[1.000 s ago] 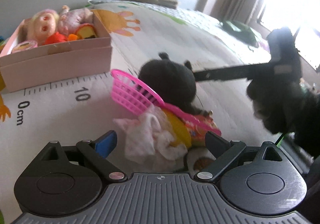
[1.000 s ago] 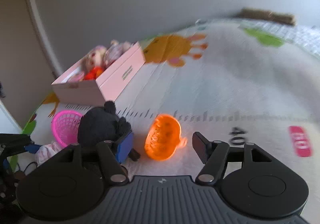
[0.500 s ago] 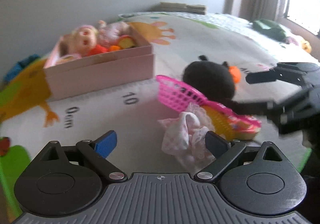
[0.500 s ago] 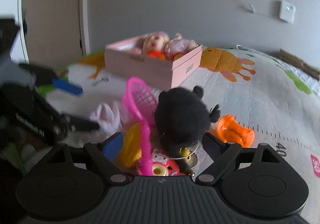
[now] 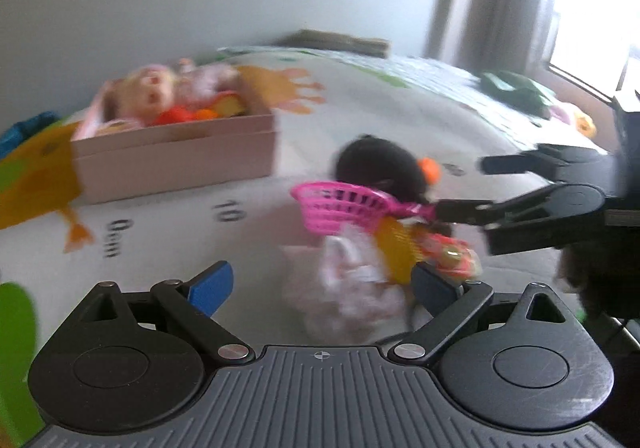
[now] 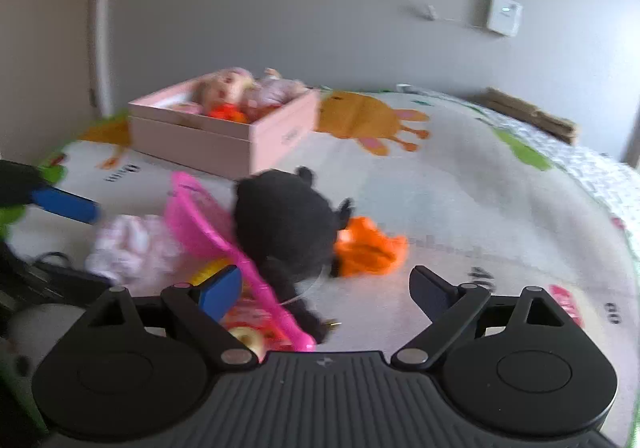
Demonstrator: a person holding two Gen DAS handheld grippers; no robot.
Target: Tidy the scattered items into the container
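While both tongs, left (image 5: 320,284) and right (image 6: 326,286), gape empty, the black plush (image 6: 286,222) lies at 12 o'clock of the right pair, pink box (image 6: 224,136) beyond at 11; straddle its body, avoiding the pink basket (image 6: 200,216).

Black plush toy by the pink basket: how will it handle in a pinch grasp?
The black plush toy looks soft and fuzzy, so the fingers would probably sink in and it may sag. Likely light for its bulk. It leans against the pink basket, so lifting it could nudge the basket.
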